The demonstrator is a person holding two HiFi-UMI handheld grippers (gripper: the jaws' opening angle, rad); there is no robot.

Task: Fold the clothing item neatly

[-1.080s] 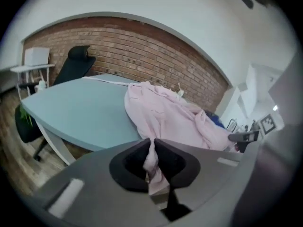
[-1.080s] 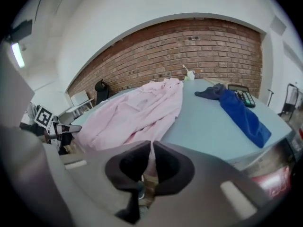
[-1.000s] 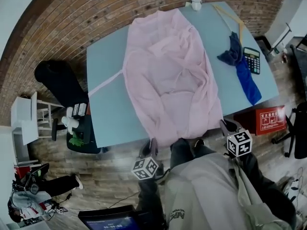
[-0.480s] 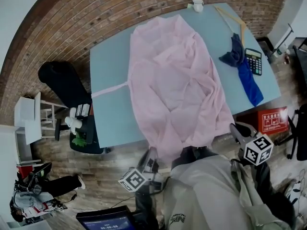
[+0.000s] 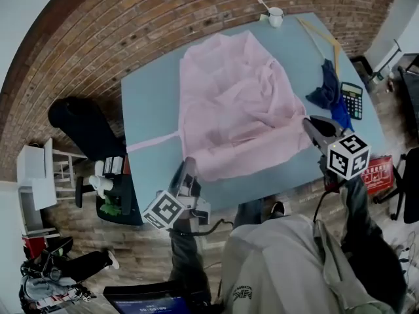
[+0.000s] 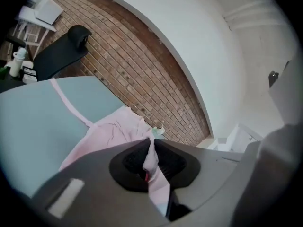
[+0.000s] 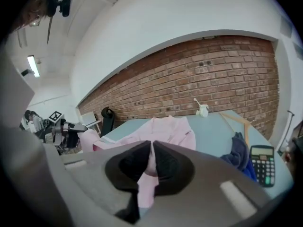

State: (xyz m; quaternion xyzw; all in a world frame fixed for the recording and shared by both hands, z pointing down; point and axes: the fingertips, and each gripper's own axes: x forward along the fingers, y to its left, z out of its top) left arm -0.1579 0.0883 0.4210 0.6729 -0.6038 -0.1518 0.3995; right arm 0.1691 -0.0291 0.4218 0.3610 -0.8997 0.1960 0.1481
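Pink fabric is clamped in both grippers. The left gripper [image 5: 188, 167], at the lower centre-left of the head view, has its jaws pinched tight on a fold of the pink garment [image 5: 232, 100] at its lower left corner. The right gripper [image 5: 310, 124], at the middle right, bites the lower right corner in the same way. Each gripper view shows a thin ridge of cloth squeezed between the dark pads [image 6: 163, 162] [image 7: 168, 167]. The rest of the garment lies rumpled on the blue-grey table [image 5: 147, 103], running toward the upper centre of the frame.

A second ago the garment's near hem hung over the table's lower edge and both grippers sat below that edge at the bottom of the frame. Now the hem is raised and drawn up onto the tabletop, so the garment looks shorter, and the right gripper has risen farther than the left.

A thin pink strap [image 5: 152, 142] trails left across the table. A crumpled blue cloth [image 5: 327, 91] and a calculator [image 5: 351, 100] lie just beside the right gripper, at the right edge. A wooden hanger [image 5: 319, 34] and a white cup [image 5: 275, 17] sit at the upper right.
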